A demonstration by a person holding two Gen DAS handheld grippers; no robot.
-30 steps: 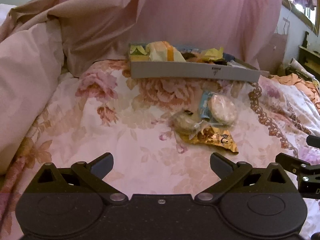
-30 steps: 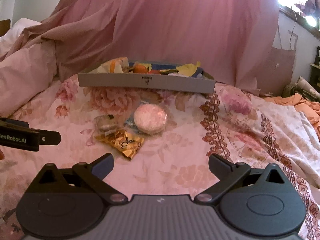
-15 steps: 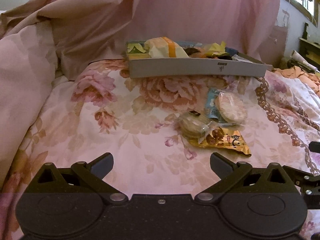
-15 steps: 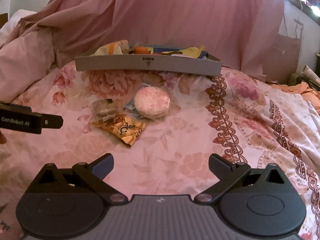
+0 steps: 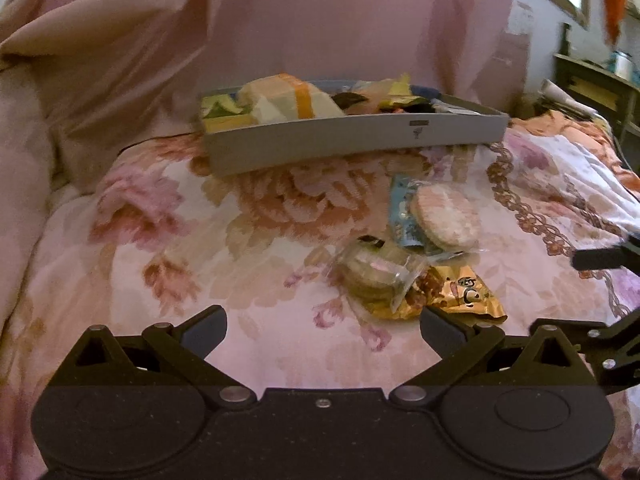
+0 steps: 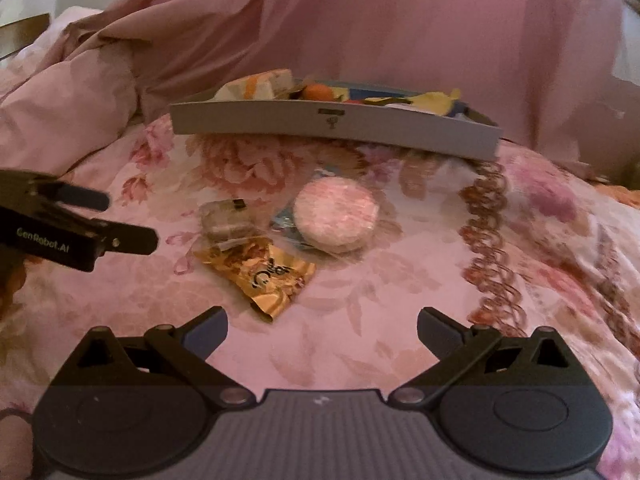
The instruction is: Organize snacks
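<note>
Both grippers, left (image 5: 323, 326) and right (image 6: 322, 327), hang wide apart and empty near three overlapping packets (image 6: 280, 236), so one careless pinch could drag two together.

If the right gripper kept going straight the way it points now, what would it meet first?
Probably the gold snack packet, slightly left of the line between the open right gripper fingers. The round cracker pack lies beyond. Depth is unclear.
</note>
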